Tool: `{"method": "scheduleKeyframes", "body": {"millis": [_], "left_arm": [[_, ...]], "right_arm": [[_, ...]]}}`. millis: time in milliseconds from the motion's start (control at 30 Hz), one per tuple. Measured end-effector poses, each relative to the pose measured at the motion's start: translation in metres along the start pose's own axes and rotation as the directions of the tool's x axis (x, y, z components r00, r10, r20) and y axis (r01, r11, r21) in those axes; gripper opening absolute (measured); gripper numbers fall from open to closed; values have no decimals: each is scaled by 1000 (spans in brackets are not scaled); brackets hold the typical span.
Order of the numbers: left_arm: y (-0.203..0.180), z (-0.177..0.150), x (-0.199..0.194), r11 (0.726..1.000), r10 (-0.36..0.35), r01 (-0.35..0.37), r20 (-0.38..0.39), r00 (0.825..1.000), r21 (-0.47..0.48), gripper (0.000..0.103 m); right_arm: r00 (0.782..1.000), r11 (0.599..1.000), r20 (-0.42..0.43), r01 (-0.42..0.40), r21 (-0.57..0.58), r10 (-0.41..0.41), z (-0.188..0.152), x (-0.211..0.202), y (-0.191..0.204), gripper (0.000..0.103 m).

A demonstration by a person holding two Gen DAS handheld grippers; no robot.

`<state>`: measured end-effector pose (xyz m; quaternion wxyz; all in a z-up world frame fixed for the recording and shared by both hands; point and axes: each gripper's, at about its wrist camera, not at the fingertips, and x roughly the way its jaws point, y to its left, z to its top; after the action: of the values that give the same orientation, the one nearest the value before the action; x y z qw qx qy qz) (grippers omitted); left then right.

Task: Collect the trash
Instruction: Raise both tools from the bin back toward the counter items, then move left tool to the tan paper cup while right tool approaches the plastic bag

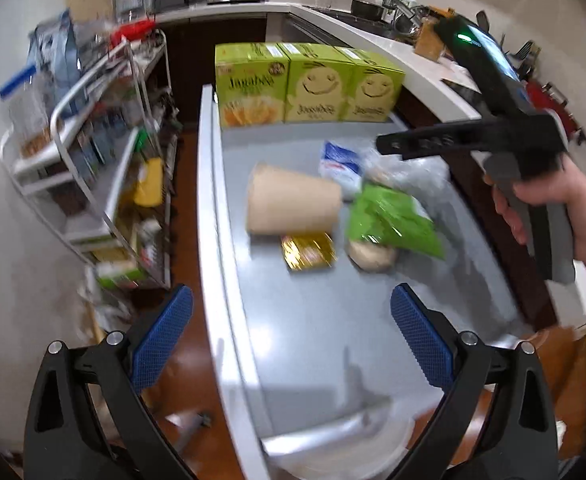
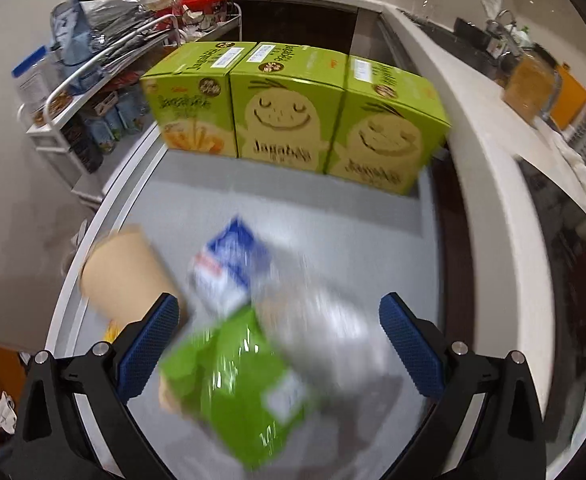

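On the left, beside the counter [image 1: 229, 280], stands a white wire rack [image 1: 93, 152] crowded with packets and jars; the counter's white left edge runs just beside it. Along the far edge sit three green Jagabee boxes [image 2: 289, 116] in a row, touching one another. Toward the middle of the grey surface lies the trash, bunched close together: a brown paper cup [image 1: 293, 206] on its side nearest the left edge; a gold foil wrapper [image 1: 308, 251] just in front of it; a blue-and-white packet [image 1: 341, 164] behind and right of the cup; a green snack bag [image 1: 389, 224] to the right, partly over a pale crumpled wad [image 1: 371, 256]; a clear plastic bag [image 2: 325, 328] furthest right, blurred. The left tongs [image 1: 291, 340] hover above the near left edge of the counter, blue pads spread wide, gripping nothing. The right tongs [image 2: 279, 350] hang over the green snack bag and clear plastic bag, pads likewise wide apart, nothing between them clamped; in the left wrist view they reach in from the right, held by a bare hand [image 1: 553, 200]. A white kitchen worktop [image 2: 485, 168] curves along the right side.
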<state>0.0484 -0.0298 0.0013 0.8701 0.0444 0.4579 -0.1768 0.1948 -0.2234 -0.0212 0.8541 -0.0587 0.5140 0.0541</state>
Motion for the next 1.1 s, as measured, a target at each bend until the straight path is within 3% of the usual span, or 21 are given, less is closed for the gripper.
{"method": "scheduleKeyframes", "body": {"millis": [233,267,300,333,400,700,767,833,933,1033,1100], "left_arm": [[14,17,12,1000,-20,20,3,1000,-22,100],[16,16,15,999,-23,23,-3,1000,-27,100],[16,15,16,999,-27,27,-9,1000,-30,100],[17,15,19,999,-33,32,-16,999,-33,100],[19,16,26,999,-40,39,-28,999,-32,100],[11,27,54,997,-47,51,-71,996,54,100],[9,34,61,995,-51,57,-78,996,82,100],[10,39,69,993,-57,65,-89,994,94,100],[12,51,82,989,-99,110,-113,989,98,100],[13,63,97,984,-128,144,-135,982,109,100],[11,68,104,979,-138,157,-151,979,127,100]], "right_arm": [[995,990,-81,51,-128,-61,51,66,30,97],[995,989,-89,39,-141,-52,51,72,31,92],[994,988,-103,21,-154,-37,51,79,32,77],[990,986,-137,4,-165,-27,49,87,32,55],[977,987,-214,-48,-155,14,41,102,30,42],[962,983,-240,-159,-88,134,-37,63,22,45],[966,981,-206,-176,-78,157,-49,44,20,56],[980,985,-134,-155,-74,144,-57,20,15,74],[986,984,-45,-161,-70,158,-69,-15,5,91],[986,973,-51,-166,-160,160,-70,-20,8,91],[984,958,-97,-169,-231,150,-77,-9,17,91]]}}
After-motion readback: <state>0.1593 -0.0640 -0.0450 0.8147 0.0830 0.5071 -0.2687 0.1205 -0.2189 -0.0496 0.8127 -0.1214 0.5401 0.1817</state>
